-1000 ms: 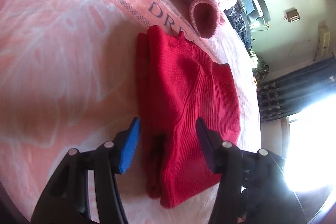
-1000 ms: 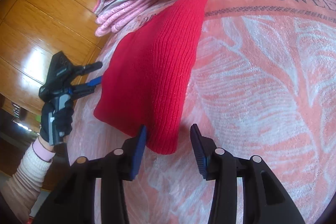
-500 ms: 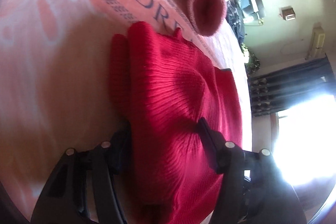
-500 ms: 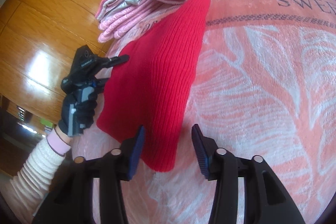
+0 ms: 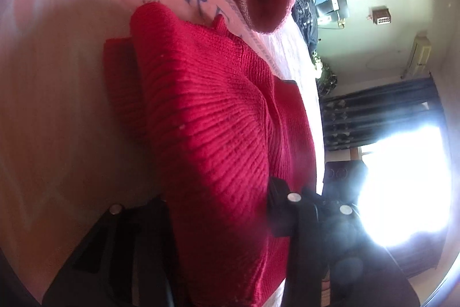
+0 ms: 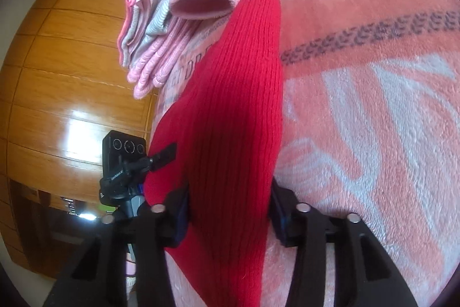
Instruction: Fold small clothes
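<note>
A red rib-knit sweater point(image 5: 218, 140) is seen lying folded on a fleecy pink blanket point(image 6: 373, 111) printed with pale leaf shapes, a dark chevron band and large dark letters. The knit is thick, with fine parallel ribs; a sleeve is laid across the body, and the far corner is edged in grey. Beyond it, a fuzzy pink sleeve cuff point(image 6: 201, 5) is seen as an open round tube at the front of a stack of pink and grey clothes point(image 6: 152, 28).

The left gripper point(image 5: 218, 209) is set low over the near edge of the sweater, its jaws spread with the fabric bunched between them. The right gripper point(image 6: 228, 209) is likewise held apart astride the other end, the knit filling the gap. Whether either pair of pads presses the cloth cannot be told.
</note>
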A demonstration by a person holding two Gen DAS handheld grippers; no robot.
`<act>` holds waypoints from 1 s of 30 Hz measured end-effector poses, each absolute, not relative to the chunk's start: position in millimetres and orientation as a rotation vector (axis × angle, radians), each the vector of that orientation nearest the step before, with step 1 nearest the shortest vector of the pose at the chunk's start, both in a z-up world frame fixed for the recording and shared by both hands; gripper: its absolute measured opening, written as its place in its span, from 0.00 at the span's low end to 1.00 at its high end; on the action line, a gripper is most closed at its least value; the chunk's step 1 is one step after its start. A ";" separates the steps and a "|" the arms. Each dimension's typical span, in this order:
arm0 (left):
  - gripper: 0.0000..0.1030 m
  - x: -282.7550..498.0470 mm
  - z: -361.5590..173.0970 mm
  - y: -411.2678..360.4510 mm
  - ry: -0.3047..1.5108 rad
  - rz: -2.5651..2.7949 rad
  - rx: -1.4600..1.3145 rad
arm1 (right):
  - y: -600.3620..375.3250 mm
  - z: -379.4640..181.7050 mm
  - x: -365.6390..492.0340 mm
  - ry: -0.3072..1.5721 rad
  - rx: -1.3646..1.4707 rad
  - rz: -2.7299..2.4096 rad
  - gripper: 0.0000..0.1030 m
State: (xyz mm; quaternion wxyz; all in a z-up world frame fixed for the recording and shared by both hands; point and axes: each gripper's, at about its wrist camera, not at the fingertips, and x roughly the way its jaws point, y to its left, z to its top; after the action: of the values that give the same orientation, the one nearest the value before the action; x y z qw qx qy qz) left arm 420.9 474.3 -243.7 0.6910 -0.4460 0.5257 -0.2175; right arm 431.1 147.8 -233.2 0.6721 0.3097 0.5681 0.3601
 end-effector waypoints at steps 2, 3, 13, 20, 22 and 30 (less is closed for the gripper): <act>0.31 418.5 -239.6 472.4 1.167 -0.482 -1.026 | 140.0 -223.4 427.4 1.271 0.713 0.832 0.36; 0.31 417.1 -236.9 469.6 1.166 -0.483 -1.038 | 135.5 -217.2 424.8 1.273 0.718 0.834 0.36; 0.31 379.9 -179.1 365.1 1.247 -0.624 -1.075 | 29.0 -136.3 367.8 1.250 0.677 0.780 0.36; 0.32 356.5 -195.9 287.5 1.411 -0.658 -0.984 | -42.3 -153.5 313.9 1.325 0.685 0.674 0.37; 0.33 352.5 -209.1 277.5 1.441 -0.643 -0.942 | -48.2 -177.4 306.5 1.363 0.687 0.630 0.37; 0.47 334.9 -213.1 268.5 1.285 -0.635 -0.778 | -67.5 -203.6 281.6 1.242 0.677 0.647 0.53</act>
State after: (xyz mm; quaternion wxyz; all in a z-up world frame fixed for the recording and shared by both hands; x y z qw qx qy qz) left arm 334.9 268.5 -213.1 0.6854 -0.3473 0.5737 -0.2836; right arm 281.6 -67.5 -203.6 0.7125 0.3055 0.5602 0.2918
